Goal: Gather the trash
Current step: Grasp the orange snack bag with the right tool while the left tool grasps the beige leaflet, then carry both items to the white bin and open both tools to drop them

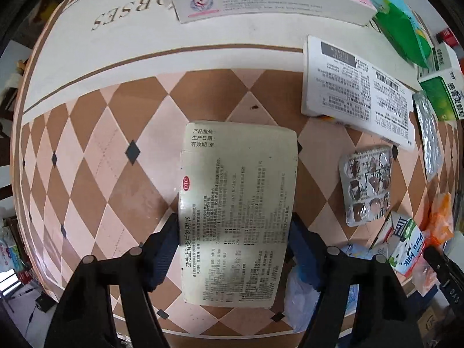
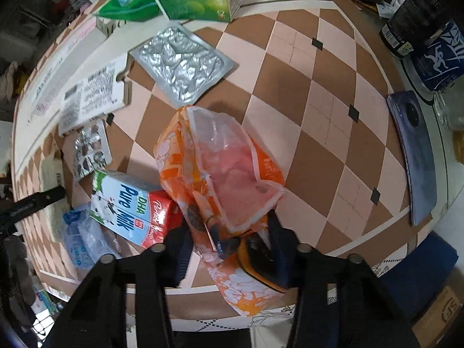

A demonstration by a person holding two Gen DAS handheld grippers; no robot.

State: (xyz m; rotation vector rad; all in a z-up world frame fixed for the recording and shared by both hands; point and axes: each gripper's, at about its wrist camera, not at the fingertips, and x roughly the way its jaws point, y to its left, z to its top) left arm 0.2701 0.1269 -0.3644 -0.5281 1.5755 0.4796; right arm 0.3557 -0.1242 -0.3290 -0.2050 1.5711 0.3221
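left tongs (image 1: 235, 249): black arms, dark blue pads; silver pins | right tongs (image 2: 229, 243): same

My fingers (image 1: 162, 249) are black with dark blue pads. The leaflet (image 1: 237, 211) is cream with black print and a red oval mark. The tablecloth (image 1: 95, 156) is a brown and pink diamond check with small black diamonds. The bag (image 2: 220, 174) is orange with white flowers. The carton (image 2: 130, 208) is light blue, green and red. The blister (image 2: 182, 63) is silver.
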